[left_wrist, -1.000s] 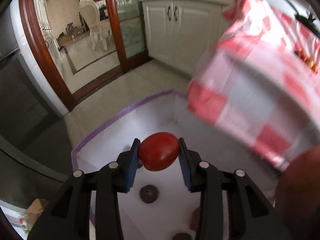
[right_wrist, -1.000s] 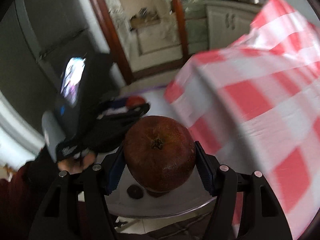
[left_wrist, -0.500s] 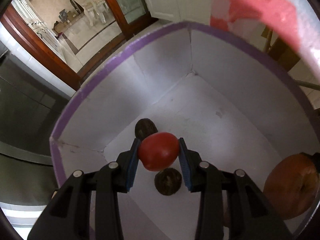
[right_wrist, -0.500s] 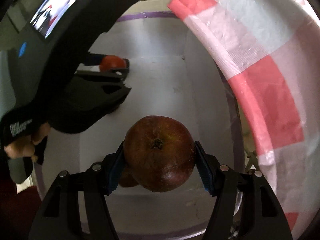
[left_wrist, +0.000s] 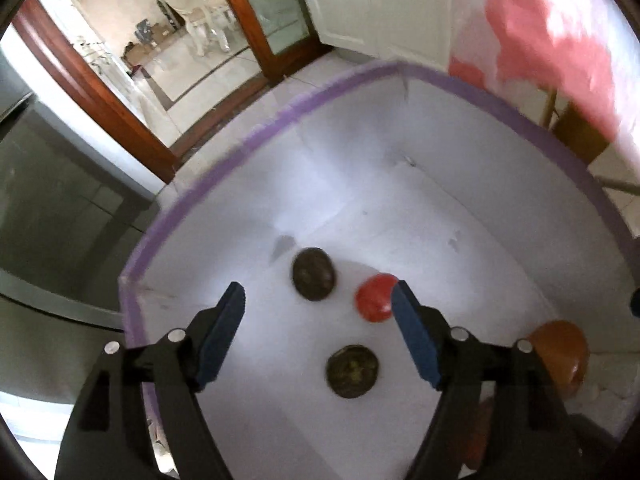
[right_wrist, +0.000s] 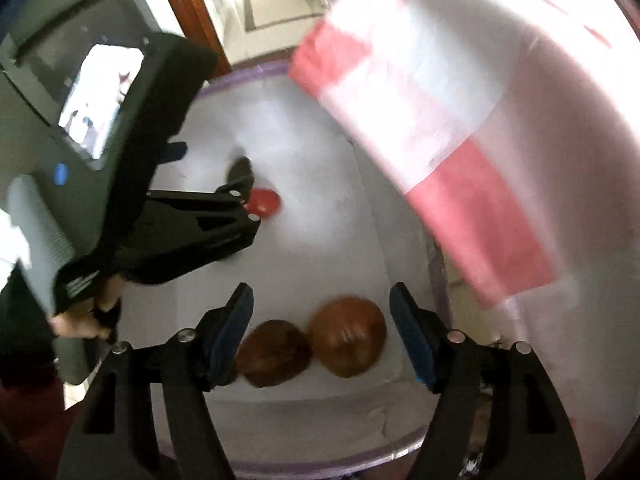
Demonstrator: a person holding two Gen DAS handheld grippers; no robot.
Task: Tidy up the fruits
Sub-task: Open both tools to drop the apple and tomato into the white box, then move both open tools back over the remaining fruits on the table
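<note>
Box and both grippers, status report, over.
Left gripper opening, tomato loose on box floor. Right gripper opening, brown fruit beneath it, beside another. Nothing in the way.

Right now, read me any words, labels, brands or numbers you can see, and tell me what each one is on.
None can be read.
White print on the left gripper's black handle: too blurred to read.
Lit screen on the left gripper's body: a picture, no legible text.
</note>
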